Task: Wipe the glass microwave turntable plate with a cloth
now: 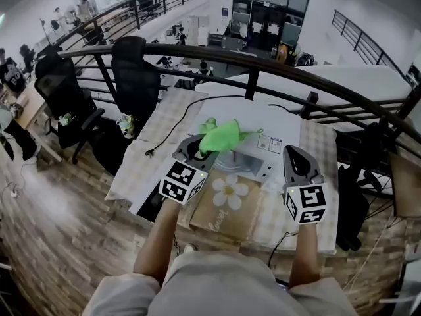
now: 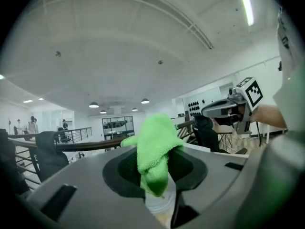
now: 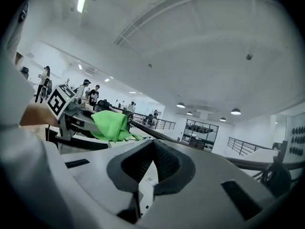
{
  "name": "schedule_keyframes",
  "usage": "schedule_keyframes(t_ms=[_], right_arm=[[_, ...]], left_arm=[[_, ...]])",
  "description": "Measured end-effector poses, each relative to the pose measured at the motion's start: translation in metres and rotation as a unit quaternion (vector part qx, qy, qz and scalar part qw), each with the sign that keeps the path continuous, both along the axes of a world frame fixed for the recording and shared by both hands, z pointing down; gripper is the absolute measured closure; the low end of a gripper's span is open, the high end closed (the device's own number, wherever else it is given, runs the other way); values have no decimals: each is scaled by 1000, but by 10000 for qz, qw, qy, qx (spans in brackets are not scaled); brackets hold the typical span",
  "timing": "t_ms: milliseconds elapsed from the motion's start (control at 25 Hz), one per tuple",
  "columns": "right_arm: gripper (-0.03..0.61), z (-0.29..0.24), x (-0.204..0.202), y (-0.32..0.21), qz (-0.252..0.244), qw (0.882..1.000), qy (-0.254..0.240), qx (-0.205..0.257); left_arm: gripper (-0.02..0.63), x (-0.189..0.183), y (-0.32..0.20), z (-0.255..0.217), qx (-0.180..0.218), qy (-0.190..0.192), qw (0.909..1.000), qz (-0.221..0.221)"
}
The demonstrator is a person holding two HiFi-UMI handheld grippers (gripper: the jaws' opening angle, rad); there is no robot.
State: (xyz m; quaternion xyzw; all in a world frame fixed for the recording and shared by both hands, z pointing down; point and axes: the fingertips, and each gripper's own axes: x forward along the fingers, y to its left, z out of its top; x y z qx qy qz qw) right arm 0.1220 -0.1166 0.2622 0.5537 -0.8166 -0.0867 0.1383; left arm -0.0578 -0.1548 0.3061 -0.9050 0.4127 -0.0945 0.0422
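A bright green cloth (image 1: 223, 137) hangs bunched from my left gripper (image 1: 200, 147), which is shut on it above a white microwave-like box (image 1: 253, 120) on the table. In the left gripper view the cloth (image 2: 153, 147) fills the gap between the jaws of the left gripper (image 2: 153, 175). My right gripper (image 1: 294, 153) is held level to the right with its jaws together and nothing in them; the right gripper view shows the right gripper (image 3: 152, 168) the same way. I cannot make out the glass turntable plate in any view.
A tan pad with a white flower (image 1: 227, 199) lies near the table's front edge on a checked tablecloth (image 1: 161, 120). A black cable and plug (image 1: 150, 153) trail left. A black railing (image 1: 276, 61) curves behind the table; office chairs (image 1: 135, 78) stand at the left.
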Motion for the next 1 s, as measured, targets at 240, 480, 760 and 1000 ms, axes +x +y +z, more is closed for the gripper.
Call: schedule_keyframes(t_ms=[240,480,760,1000], right_arm=[[568,-42,-32,-3,-243,9989,51,387],[568,-66,-38,-2,-243,9985,66,488],[568,-67,-38,1,-203,9985,206,463],[568,-61,-41,2,-251,9988,203,359]], left_arm=[[482,-34,-5,-54,577,76,9977,-341],[482,-45,3,-95,941,146,9946,-413],[482,-41,13,-100,1088,134,9931,-408],[482,-38,19,-95,1038,109,9938,-373]])
